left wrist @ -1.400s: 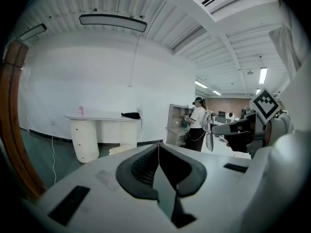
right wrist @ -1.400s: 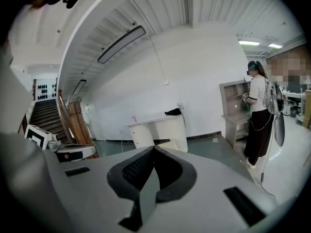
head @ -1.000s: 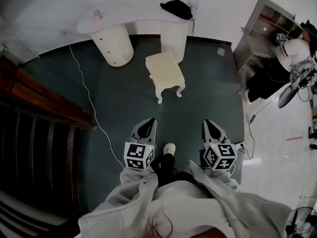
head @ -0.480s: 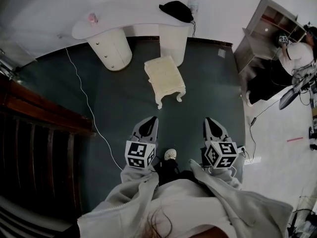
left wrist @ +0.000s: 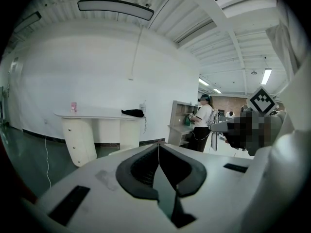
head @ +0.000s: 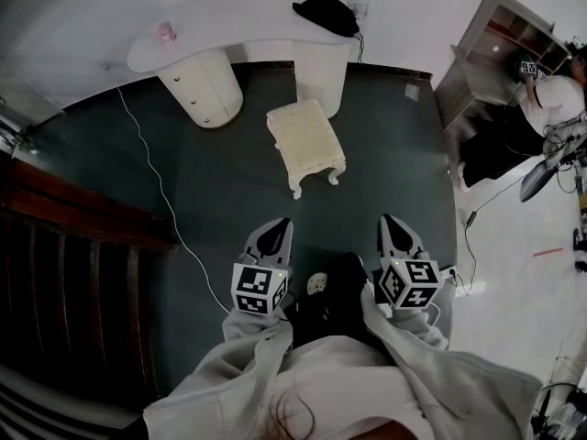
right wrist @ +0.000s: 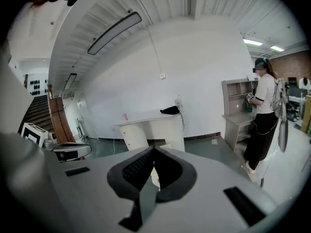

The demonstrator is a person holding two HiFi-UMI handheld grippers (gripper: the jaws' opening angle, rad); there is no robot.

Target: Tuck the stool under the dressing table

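The cream stool (head: 307, 140) with curved legs stands on the dark green floor, out in front of the white dressing table (head: 238, 26). The gap between the table's two pedestals (head: 204, 85) lies just beyond it. My left gripper (head: 278, 223) and right gripper (head: 389, 220) hang side by side short of the stool, both shut and empty, touching nothing. The left gripper view has the shut tips (left wrist: 158, 144) below the dressing table (left wrist: 97, 116). In the right gripper view, the tips (right wrist: 154, 149) point at the dressing table (right wrist: 150, 120).
A black object (head: 326, 12) and a small pink item (head: 166, 32) lie on the tabletop. A white cable (head: 156, 172) trails across the floor at left, beside a dark wooden stair rail (head: 83, 236). A grey shelf unit (head: 486, 44) and a person (head: 550, 99) are at right.
I have stepped a little toward the stool, and both grippers came forward with me, still shut. A dark trouser leg now shows between them beside the pale shoe.
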